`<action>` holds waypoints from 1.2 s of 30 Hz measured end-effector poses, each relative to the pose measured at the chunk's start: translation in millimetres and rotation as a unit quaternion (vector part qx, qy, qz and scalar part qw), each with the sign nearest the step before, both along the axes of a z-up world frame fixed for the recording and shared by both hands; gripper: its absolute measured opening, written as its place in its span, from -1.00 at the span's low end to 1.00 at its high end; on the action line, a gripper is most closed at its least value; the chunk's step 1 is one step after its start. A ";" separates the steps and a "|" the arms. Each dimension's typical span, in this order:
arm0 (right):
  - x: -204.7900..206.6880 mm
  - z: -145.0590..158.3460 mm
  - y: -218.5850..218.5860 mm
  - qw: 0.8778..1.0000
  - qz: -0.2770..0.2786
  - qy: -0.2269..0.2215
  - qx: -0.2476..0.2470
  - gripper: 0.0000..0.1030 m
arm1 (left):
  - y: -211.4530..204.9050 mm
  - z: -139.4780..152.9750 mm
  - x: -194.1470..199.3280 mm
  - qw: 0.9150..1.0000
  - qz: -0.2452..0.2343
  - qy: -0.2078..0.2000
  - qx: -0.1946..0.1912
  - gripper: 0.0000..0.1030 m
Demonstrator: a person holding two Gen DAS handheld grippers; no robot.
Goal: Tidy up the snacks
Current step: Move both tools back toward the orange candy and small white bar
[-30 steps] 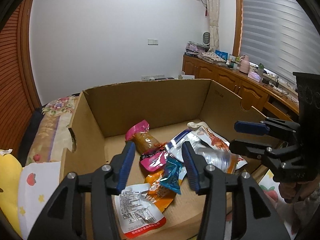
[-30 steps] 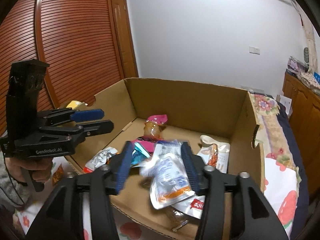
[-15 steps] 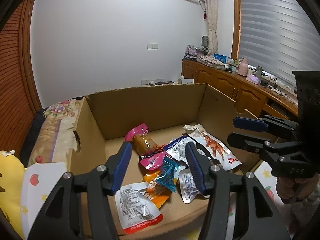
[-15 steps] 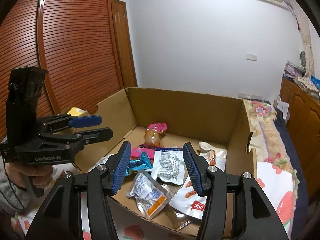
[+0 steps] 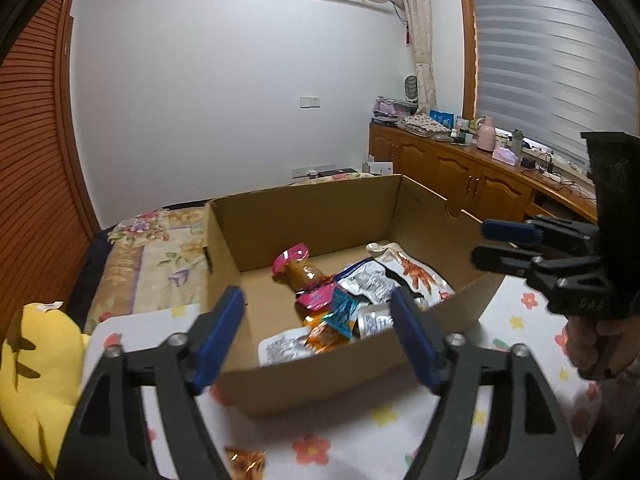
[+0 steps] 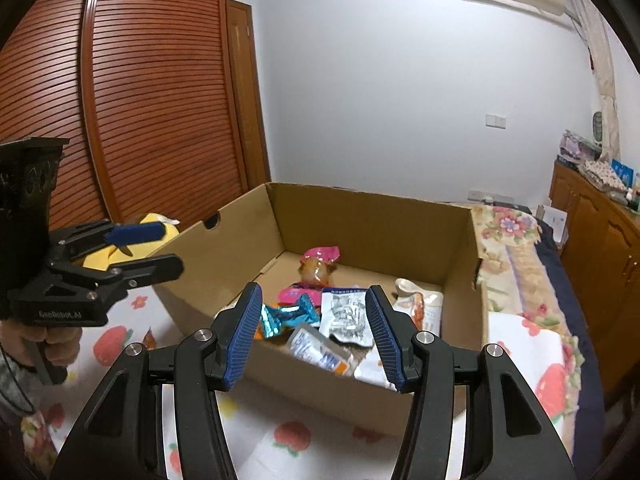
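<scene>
Left wrist: left gripper [image 5: 318, 334] jaws spread, empty, hovering before cardboard box [image 5: 320, 372]; snack packets [image 5: 340, 300] piled inside. Right wrist: right gripper [image 6: 314, 334] also spread, empty, near box's front edge.

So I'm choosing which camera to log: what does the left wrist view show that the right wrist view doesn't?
Only the left wrist view shows the blinds and an orange wrapper on the bedspread. Only the right shows the slatted wardrobe door in full. Both share the cardboard box, the pink-topped snack and both open grippers: left gripper, right gripper.
</scene>
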State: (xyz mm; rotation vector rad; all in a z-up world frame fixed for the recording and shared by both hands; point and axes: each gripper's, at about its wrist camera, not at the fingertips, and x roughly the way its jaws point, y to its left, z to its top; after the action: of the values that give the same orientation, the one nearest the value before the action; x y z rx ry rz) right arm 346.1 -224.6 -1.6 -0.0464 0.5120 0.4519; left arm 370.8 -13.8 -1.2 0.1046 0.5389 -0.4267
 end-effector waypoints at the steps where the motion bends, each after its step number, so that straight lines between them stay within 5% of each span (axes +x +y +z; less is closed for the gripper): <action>1: -4.0 2.3 0.0 1.000 -0.001 0.000 -0.003 0.06 | 3.0 0.5 -4.3 1.000 0.001 0.000 0.001 0.56; 16: -80.3 -16.4 -36.5 0.996 -0.063 0.056 -0.021 0.22 | 42.1 -40.8 -67.5 0.997 0.024 0.073 0.023 0.57; 36: -70.3 -83.8 -47.2 0.976 -0.081 0.192 -0.066 0.21 | 47.4 -106.4 -54.8 0.985 0.037 0.161 0.054 0.53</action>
State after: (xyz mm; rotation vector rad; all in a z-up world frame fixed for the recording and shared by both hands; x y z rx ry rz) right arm 275.8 -271.8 -85.4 -0.0445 0.9187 0.2656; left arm 316.0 33.6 -107.6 0.1197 0.8827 -0.3430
